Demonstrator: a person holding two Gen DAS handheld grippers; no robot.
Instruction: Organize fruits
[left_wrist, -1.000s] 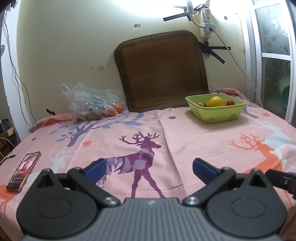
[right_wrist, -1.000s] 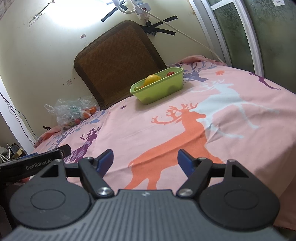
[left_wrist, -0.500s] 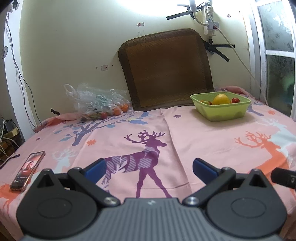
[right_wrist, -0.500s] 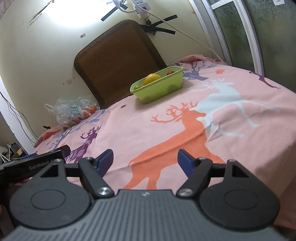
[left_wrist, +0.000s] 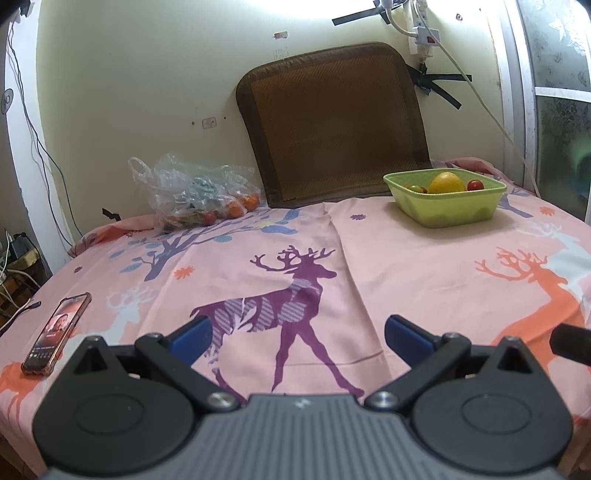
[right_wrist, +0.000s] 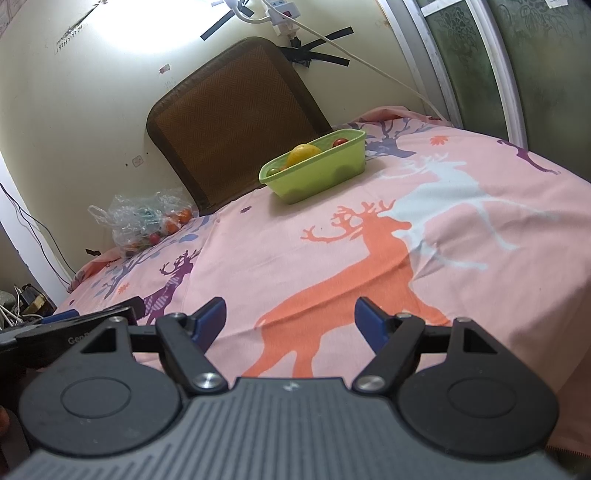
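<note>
A green tub (left_wrist: 448, 213) (right_wrist: 325, 173) stands at the far right of the table, holding a yellow fruit (left_wrist: 447, 181) (right_wrist: 303, 153) and small red tomatoes (left_wrist: 475, 184). A clear plastic bag (left_wrist: 192, 192) (right_wrist: 144, 221) with orange and red fruits lies at the far left by the wall. My left gripper (left_wrist: 298, 334) is open and empty, low over the near edge. My right gripper (right_wrist: 290, 320) is open and empty, low over the near right part, far from the tub.
A pink deer-print cloth (left_wrist: 369, 266) covers the table. A phone (left_wrist: 57, 328) lies at the near left edge. A brown woven mat (left_wrist: 332, 122) leans on the wall behind. Cables hang on the wall; a glass door (right_wrist: 517, 62) is at right.
My left gripper has turned slightly left and tilted up, so the tub and bag have shifted right in its view. The right gripper has hardly moved.
</note>
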